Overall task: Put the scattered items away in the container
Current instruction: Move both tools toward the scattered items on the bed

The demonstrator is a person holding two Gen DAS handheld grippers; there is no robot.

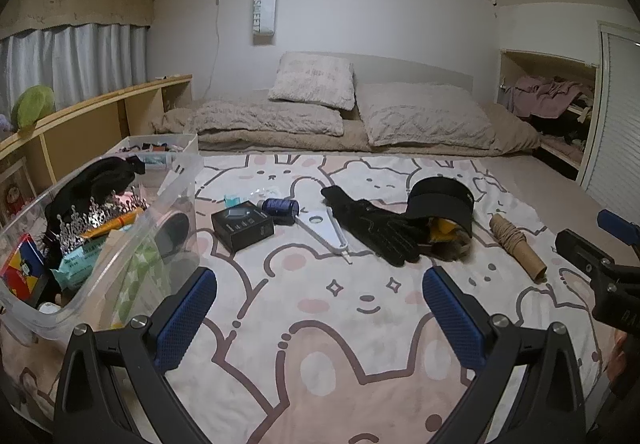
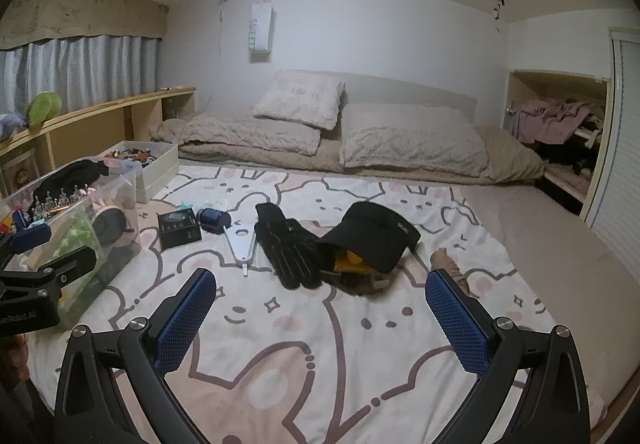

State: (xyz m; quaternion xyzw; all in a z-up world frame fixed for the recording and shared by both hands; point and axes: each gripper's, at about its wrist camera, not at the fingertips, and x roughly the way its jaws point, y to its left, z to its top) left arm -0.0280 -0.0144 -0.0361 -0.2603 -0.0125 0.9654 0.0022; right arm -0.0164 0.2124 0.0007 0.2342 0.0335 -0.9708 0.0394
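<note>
While both grippers, left gripper [image 1: 320, 308] and right gripper [image 2: 320, 310], gape empty, the clear bin [image 1: 176, 180] at left is part-filled; black gloves [image 1: 376, 224], visor [image 1: 440, 200] and black box [image 1: 242, 224] remain mid-frame on the bed.

Clear bin [image 1: 176, 180] part-full at left; gloves [image 1: 376, 224], visor [image 1: 440, 200], box [image 1: 242, 224] loose on blanket.

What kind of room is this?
It looks like a bedroom. There are fluffy pillows at the far end of a bed, a bunny blanket spread over it, and clothes piled in a closet nook.
</note>
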